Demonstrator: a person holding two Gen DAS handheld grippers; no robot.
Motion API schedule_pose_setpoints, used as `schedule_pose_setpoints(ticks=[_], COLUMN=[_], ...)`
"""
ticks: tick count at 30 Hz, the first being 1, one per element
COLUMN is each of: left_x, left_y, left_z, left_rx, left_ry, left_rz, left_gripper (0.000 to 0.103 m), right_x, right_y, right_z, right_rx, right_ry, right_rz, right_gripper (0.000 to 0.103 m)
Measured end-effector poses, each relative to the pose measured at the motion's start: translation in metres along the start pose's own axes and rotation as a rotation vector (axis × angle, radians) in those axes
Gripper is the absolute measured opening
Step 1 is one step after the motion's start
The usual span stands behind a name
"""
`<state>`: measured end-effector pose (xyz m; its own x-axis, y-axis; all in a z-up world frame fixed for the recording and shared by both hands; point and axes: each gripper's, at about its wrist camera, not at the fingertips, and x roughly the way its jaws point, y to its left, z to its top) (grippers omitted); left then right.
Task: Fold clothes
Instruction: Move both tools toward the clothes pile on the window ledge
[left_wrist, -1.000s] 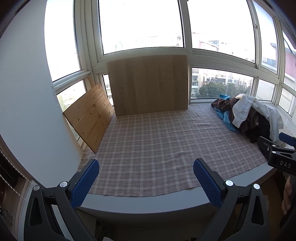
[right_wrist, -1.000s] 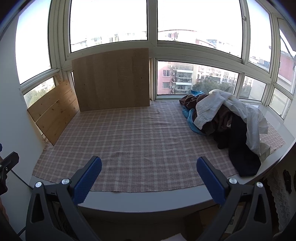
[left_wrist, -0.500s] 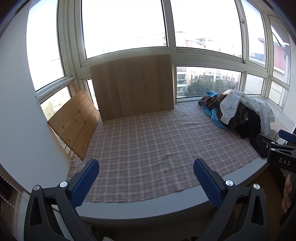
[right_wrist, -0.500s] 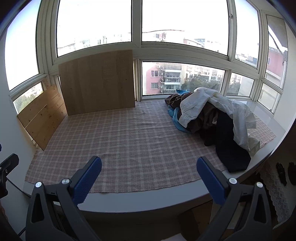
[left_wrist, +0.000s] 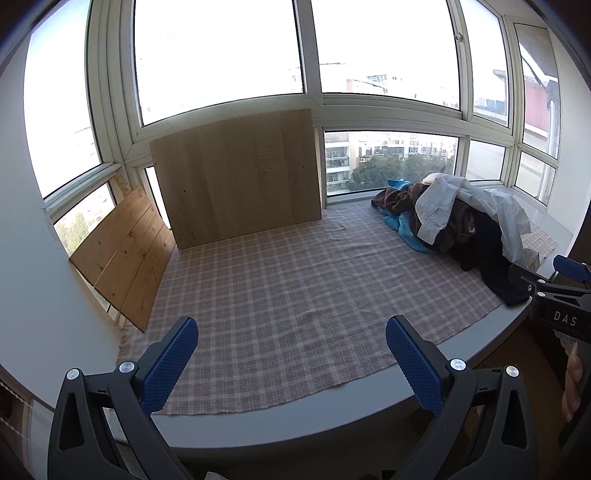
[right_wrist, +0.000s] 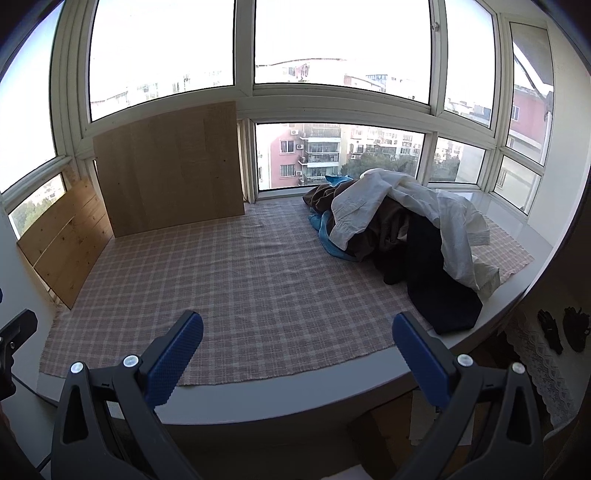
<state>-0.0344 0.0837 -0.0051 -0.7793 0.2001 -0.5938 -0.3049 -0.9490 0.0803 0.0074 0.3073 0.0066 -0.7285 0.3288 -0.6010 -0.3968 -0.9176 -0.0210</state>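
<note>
Left gripper (left_wrist: 291, 363) and right gripper (right_wrist: 297, 356) both spread wide and empty, pile of clothes (right_wrist: 399, 236) heaped on checked cloth (right_wrist: 240, 280), possibly several garments.

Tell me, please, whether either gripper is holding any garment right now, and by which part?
Nothing is held. The left gripper and right gripper are both open and empty, short of the clothes pile on the plaid cloth.

"DAS" on right tongs (left_wrist: 567, 295) body
</note>
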Motion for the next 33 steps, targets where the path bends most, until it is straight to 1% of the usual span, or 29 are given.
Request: schedule_pose_setpoints(ticks=[18,33], left_x=[0.015,0.038], left_y=[-0.045,-0.081], left_z=[0.013,0.025], left_rx=[0.061,0.077], left_ry=[0.001,0.016], left_rz=[-0.086,-0.097], left_gripper=[0.103,0.103], right_x=[-0.001,0.015], right_y=[-0.044,-0.088], right_z=[-0.002,0.003], right_rx=[0.053,0.071], right_ry=[0.001,0.0], right_rz=[-0.076,-0.108], right_gripper=[0.103,0.103])
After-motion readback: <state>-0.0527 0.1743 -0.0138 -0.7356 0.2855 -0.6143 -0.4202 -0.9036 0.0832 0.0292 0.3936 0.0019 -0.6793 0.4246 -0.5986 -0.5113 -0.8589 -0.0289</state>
